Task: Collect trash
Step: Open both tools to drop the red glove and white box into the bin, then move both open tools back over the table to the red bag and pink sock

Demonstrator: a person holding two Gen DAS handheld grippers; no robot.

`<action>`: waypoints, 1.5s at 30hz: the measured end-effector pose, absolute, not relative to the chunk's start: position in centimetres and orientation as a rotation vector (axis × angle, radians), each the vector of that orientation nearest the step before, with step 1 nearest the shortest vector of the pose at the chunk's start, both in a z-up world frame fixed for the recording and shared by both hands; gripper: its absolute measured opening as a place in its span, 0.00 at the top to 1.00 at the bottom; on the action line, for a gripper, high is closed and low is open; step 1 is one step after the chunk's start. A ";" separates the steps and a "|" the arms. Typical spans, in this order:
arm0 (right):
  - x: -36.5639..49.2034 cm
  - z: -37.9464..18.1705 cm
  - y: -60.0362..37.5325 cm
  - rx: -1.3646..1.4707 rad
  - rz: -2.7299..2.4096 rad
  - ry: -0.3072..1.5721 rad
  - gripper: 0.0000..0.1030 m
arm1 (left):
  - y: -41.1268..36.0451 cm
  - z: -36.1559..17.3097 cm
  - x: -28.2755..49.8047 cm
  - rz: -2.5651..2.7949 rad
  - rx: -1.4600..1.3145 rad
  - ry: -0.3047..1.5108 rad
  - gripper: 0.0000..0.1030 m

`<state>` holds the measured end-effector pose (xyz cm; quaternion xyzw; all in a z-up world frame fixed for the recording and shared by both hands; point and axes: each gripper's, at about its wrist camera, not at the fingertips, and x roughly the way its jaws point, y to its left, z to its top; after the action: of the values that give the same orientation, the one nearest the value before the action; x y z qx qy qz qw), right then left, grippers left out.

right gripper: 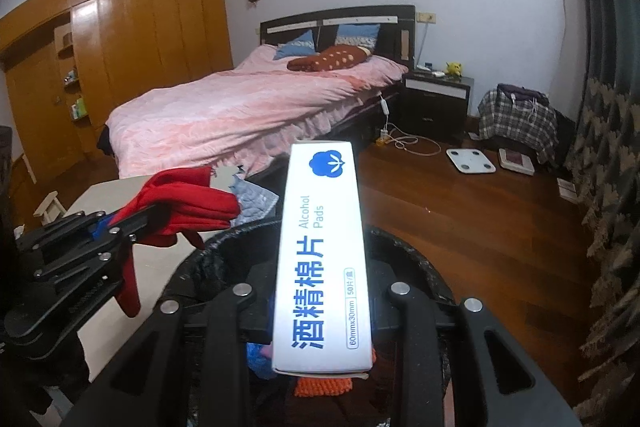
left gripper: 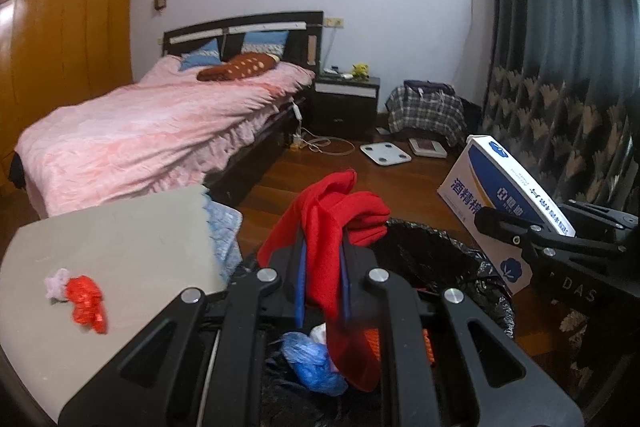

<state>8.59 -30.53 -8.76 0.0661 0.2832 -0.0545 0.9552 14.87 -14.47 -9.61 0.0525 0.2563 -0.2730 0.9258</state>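
Note:
My left gripper (left gripper: 322,259) is shut on a red cloth (left gripper: 332,223) and holds it over a black-lined trash bin (left gripper: 440,259). The cloth also shows in the right wrist view (right gripper: 188,211). My right gripper (right gripper: 320,291) is shut on a white and blue alcohol pads box (right gripper: 322,259) above the same bin (right gripper: 416,259); the box shows at the right of the left wrist view (left gripper: 500,203). Blue crumpled plastic (left gripper: 312,359) and orange pieces lie inside the bin. A red wrapper (left gripper: 86,301) and a pale scrap (left gripper: 58,281) lie on a grey table (left gripper: 120,247).
A bed with a pink cover (left gripper: 152,131) stands behind the table. A dark nightstand (left gripper: 346,99), a plaid-covered bag (left gripper: 428,111), a white scale (left gripper: 385,152) and cables sit on the wooden floor. A dark curtain (left gripper: 560,67) hangs at the right. Wooden wardrobes (right gripper: 120,67) line the left wall.

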 end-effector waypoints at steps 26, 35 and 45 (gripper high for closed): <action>10.2 -6.1 -23.5 0.083 -0.031 0.520 0.06 | -3.3 -7.6 15.3 -0.349 0.031 0.485 0.12; 13.2 -6.0 -15.3 0.046 0.108 0.510 0.06 | 5.8 -7.0 14.4 -0.168 0.020 0.462 0.12; 17.0 -7.8 -7.8 0.037 0.207 0.509 0.06 | 14.7 -7.6 15.2 -0.001 0.020 0.459 0.12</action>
<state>16.96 -7.80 -7.83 0.0184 0.2513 0.1022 0.9623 15.24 14.74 -7.64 0.0099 0.2273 -0.0003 0.9738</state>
